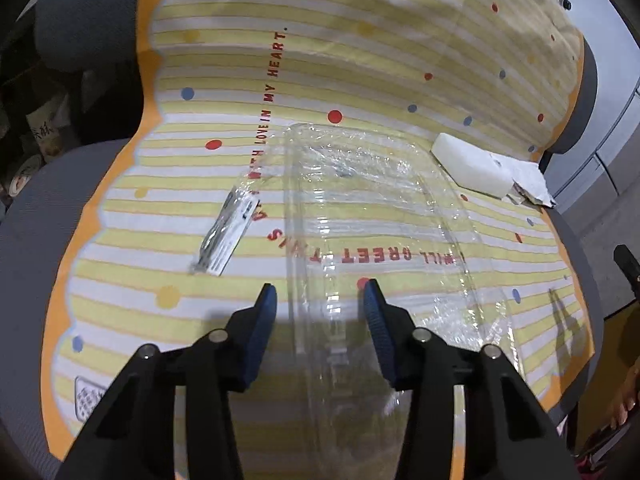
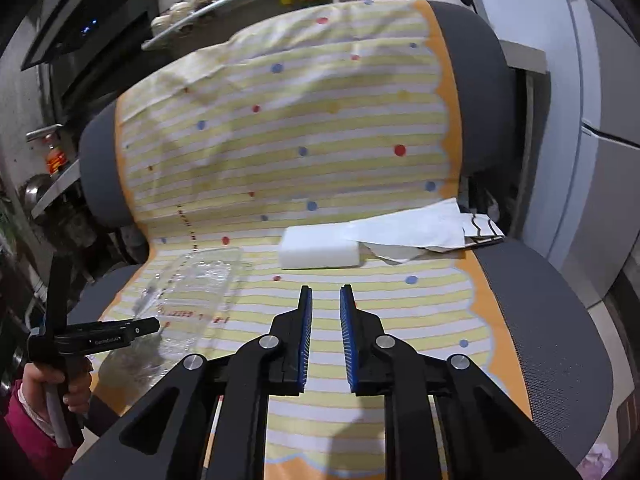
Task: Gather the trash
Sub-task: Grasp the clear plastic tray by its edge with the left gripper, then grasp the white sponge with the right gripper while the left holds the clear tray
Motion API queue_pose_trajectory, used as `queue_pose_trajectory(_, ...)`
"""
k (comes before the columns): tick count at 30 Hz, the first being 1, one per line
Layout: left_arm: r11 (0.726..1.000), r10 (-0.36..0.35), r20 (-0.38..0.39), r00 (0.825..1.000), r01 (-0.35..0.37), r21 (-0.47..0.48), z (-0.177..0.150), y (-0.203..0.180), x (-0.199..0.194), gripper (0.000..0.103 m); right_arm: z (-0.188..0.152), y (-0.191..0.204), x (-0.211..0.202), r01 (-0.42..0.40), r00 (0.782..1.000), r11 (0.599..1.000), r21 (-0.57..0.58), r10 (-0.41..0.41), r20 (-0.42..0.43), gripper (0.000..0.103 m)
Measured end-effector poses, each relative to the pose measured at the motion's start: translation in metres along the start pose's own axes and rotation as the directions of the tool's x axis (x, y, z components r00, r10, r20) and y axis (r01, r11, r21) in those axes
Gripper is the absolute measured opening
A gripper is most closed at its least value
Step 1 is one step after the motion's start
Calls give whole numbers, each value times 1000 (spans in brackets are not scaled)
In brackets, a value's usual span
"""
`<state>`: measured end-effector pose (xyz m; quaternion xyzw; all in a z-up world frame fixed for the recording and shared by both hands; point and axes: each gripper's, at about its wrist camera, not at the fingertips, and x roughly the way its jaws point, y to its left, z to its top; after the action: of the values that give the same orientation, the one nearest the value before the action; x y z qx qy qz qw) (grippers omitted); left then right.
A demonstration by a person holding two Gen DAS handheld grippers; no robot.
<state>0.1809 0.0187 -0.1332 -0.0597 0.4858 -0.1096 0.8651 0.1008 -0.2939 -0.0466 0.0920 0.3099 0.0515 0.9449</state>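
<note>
Across the seat of a grey chair [image 2: 552,320] lies a yellow-and-white striped cloth [image 1: 360,40] with coloured dots and red lettering, and the trash sits on it. Farthest left in the left wrist view is a small flat plastic wrapper [image 1: 222,236] with dark print. Just to its right a clear plastic tray [image 1: 360,208] stretches toward the camera, its near end lying between the blue pads of the left gripper [image 1: 320,292]; the jaws stand apart on either side of that end, and the pads do not press it. Further right, near the cloth's edge, a white foam block [image 1: 470,168] touches crumpled white paper [image 1: 528,180]. In the right wrist view, the right gripper [image 2: 326,296] hangs over bare cloth with its jaws drawn close, a narrow gap between them and nothing inside; the foam block [image 2: 320,254] lies just beyond its tips.
</note>
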Motion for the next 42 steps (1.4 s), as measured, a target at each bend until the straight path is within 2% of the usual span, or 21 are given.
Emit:
queue_pose_trajectory(1,1000,-4,6,1000,4,14,0,-2,1,37,0,-2,2,0,1000,1000,8,0,-7,17)
queue_pose_trajectory(3,1000,-18,8,1000,18,20,2,-3,0,14,0,-7,7,0,1000,1000,21,0,-23,18)
queue_pose_trajectory(4,999,-33,11,999,32,21,1,-4,-2,8,0,-8,10,1,1000,1000,25,0,-30,20)
queue_pose_trajectory(6,1000,-27,52,998,26,13,0,-4,-12,6,2,-9,17,-1,999,1000,24,2,-46,46)
queue_pose_trajectory(8,999,-49,97,994,49,0,-1,-3,-25,5,5,-7,28,3,998,1000,12,-2,-66,54)
queue_pose_trajectory(10,998,-54,136,989,57,-20,0,2,-36,5,10,-4,43,2,997,1000,5,-1,-83,54)
queue_pose_trajectory(14,996,-5,189,982,23,-91,9,13,-43,5,23,-4,78,-6,993,1000,17,8,-116,54)
queue_pose_trajectory(20,994,30,138,990,-15,-109,14,18,-13,5,41,-15,144,-33,984,997,70,45,-175,54)
queue_pose_trajectory(26,995,40,124,992,-28,-94,10,20,0,6,44,-16,176,-51,982,996,77,65,-180,68)
queue_pose_trajectory(30,996,49,119,992,-39,-86,7,21,3,6,46,-17,190,-53,977,993,104,73,-201,66)
queue_pose_trajectory(31,995,49,116,992,-39,-88,7,21,3,6,46,-17,190,-57,976,992,116,80,-204,60)
queue_pose_trajectory(32,995,49,113,992,-38,-91,7,21,3,6,45,-17,189,-57,975,991,125,82,-206,48)
queue_pose_trajectory(36,995,58,113,992,-48,-85,5,20,0,6,40,-13,169,-58,973,988,143,88,-215,28)
queue_pose_trajectory(40,997,40,111,993,-33,-64,-4,12,-7,6,26,-4,131,-43,973,988,146,75,-220,24)
queue_pose_trajectory(42,999,20,105,994,-16,-39,-12,4,-11,6,14,-9,108,-3,972,987,163,41,-231,24)
